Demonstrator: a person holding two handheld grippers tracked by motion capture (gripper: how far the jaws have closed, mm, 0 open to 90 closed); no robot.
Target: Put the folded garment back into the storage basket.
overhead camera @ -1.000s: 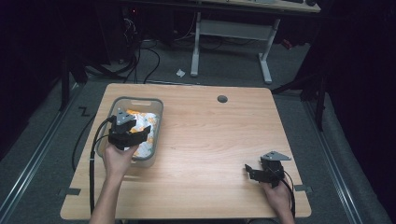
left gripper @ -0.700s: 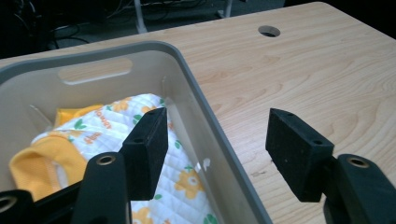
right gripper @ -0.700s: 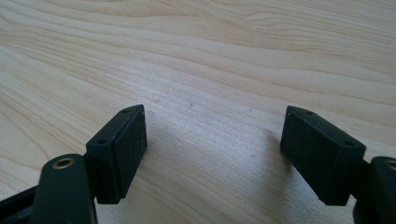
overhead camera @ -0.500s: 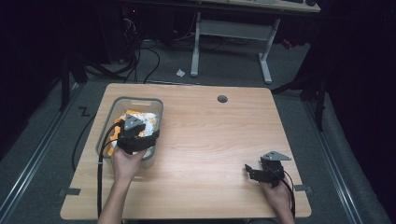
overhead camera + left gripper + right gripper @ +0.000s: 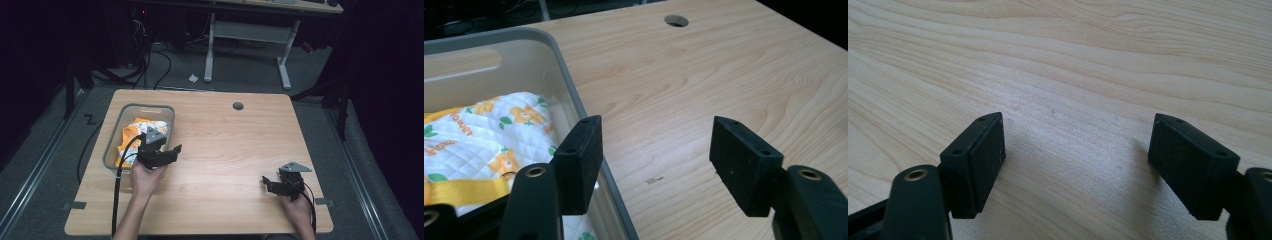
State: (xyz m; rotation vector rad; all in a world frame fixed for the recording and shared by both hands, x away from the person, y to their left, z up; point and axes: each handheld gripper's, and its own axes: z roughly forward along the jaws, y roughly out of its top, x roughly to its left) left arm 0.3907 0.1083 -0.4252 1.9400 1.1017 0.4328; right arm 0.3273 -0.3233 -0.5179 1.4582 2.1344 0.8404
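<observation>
L gripper [image 5: 171,151] at bin [image 5: 114,145] R rim, jaws wide apart, nothing held, floral cloth [image 5: 484,137] lying in bin; R gripper [image 5: 267,182] low over table [image 5: 225,150] near-R corner, jaws wide, nothing held.

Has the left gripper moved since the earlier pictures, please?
Yes. The left gripper has come back out of the grey bin, toward the person and rightward, over its right rim.

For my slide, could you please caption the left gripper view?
Open left gripper straddling the bin rim, quilted cloth inside.
</observation>
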